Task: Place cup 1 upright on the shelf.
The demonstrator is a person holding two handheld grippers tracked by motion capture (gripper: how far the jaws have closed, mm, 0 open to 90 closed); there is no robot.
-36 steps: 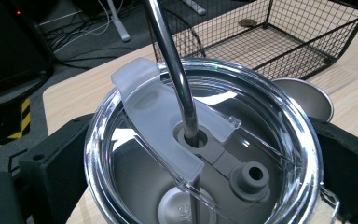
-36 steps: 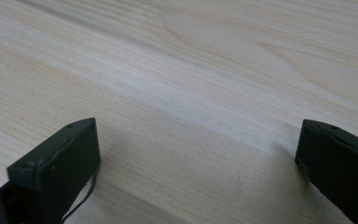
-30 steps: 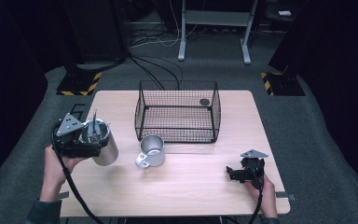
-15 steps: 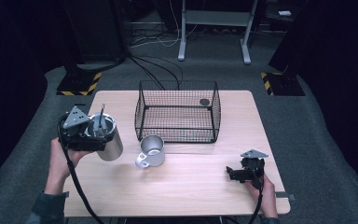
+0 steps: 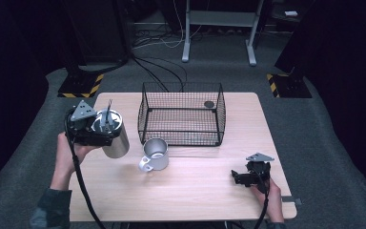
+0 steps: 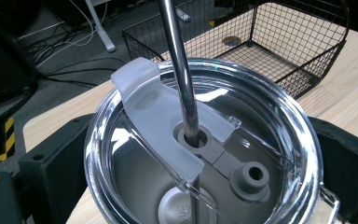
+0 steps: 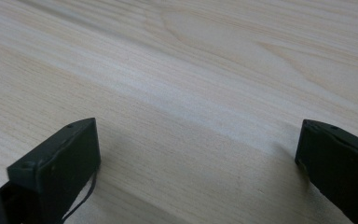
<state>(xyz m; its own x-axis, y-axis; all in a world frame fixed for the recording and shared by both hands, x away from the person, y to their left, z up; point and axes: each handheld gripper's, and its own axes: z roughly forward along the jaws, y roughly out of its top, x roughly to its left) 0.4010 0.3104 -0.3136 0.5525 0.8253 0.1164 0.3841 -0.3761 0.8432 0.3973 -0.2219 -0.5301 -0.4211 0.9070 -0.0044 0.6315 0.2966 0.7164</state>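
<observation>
The left gripper (image 5: 96,132) clamped the steel tumbler (image 5: 112,133) clear of the bench (image 5: 181,191), apparently for the basket (image 5: 181,114), while the right gripper (image 5: 248,177) rested open, empty.

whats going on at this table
A person holds a hand-held gripper in each hand. The left hand-held gripper is clamped around a steel tumbler with a clear lid and metal straw, held tilted at the left side of the table. A metal mug stands in front of a wire basket. The right hand-held gripper sits open, low over bare wood near the right edge.
</observation>
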